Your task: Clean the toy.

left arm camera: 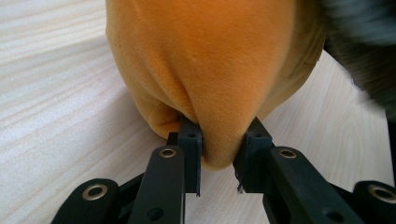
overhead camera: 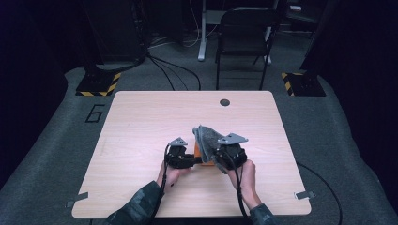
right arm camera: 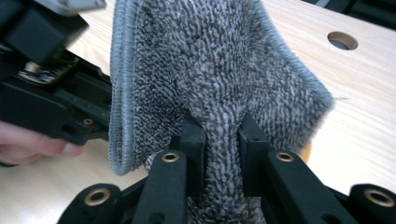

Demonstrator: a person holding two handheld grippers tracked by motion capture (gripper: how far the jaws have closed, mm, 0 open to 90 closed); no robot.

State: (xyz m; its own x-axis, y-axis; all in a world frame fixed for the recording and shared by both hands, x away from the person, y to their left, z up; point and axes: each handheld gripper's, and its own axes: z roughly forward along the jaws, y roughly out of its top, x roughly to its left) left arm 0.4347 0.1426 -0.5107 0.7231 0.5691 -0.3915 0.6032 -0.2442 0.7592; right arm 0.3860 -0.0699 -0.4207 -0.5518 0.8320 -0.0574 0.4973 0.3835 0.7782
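Observation:
An orange cloth [overhead camera: 201, 153] lies bunched on the wooden table [overhead camera: 141, 122] between my two grippers. The left gripper [overhead camera: 196, 160] comes at it from the left; in its own view the jaws [left arm camera: 219, 135] pinch a fold of the orange cloth [left arm camera: 210, 60]. A grey terry cloth [overhead camera: 207, 136] stands up above the orange one. The right gripper [overhead camera: 215, 153] is shut on it, and in the right gripper view a ridge of the grey cloth [right arm camera: 210, 60] is squeezed between its jaws [right arm camera: 219, 128]. The left gripper's body [right arm camera: 46, 93] is close by on the left in that view.
A round cable hole [overhead camera: 225, 102] sits near the table's far edge. A black folding chair [overhead camera: 244, 33] stands beyond the table. Bare tabletop spreads to the left and far side of the cloths. Cables trail from both grippers toward the near edge.

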